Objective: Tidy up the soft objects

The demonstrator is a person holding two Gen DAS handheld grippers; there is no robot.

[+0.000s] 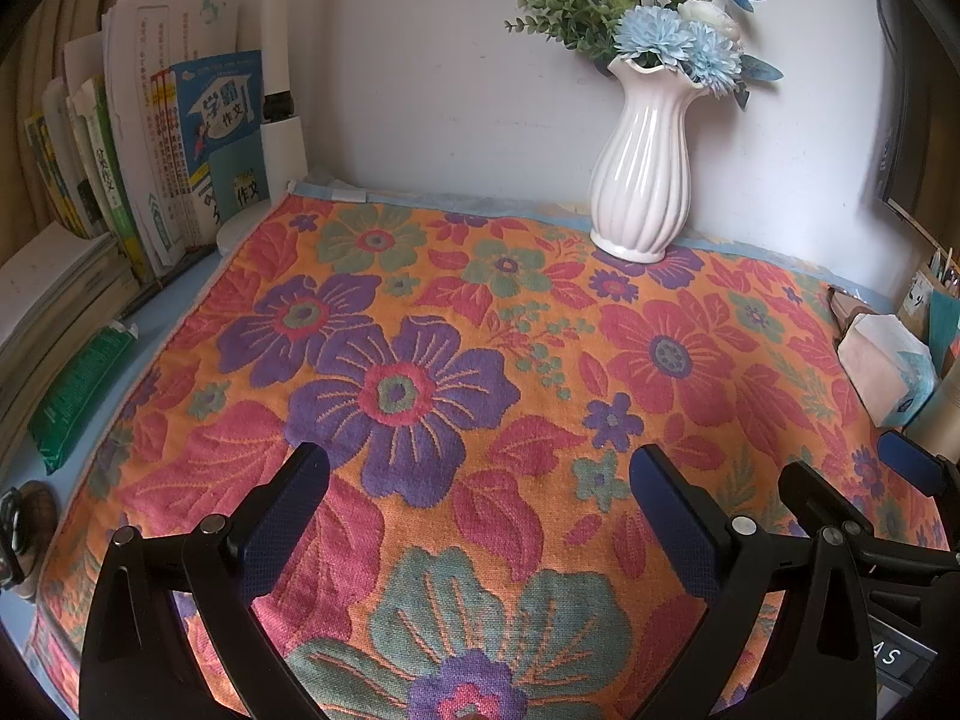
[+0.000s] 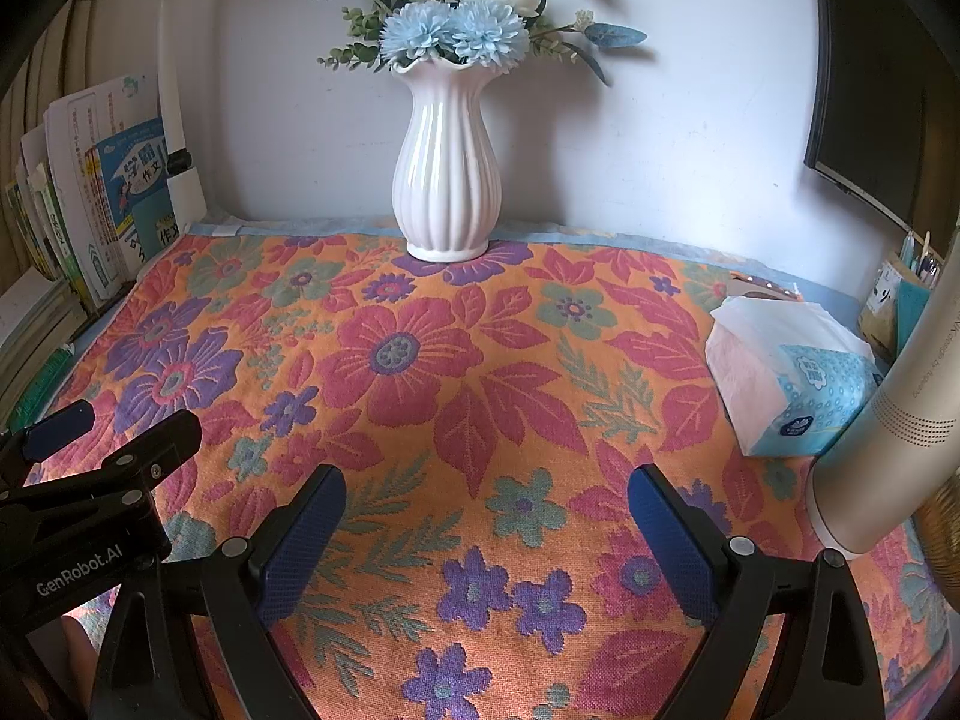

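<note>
While nothing is yet gripped, opening step: floral towel (image 1: 456,360) spread flat across worktop, vase (image 1: 645,174) on its back edge. Left tongs (image 1: 480,510) and right tongs (image 2: 487,531) wide open, empty, above near edge. Next: pinch near corners, fold.

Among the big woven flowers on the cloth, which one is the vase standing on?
The purple flower at the cloth's far edge; the white vase covers its middle. Other flowers lie bare.

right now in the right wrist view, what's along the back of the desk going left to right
books → white lamp post → white vase → tissue pack → pen holder
</note>
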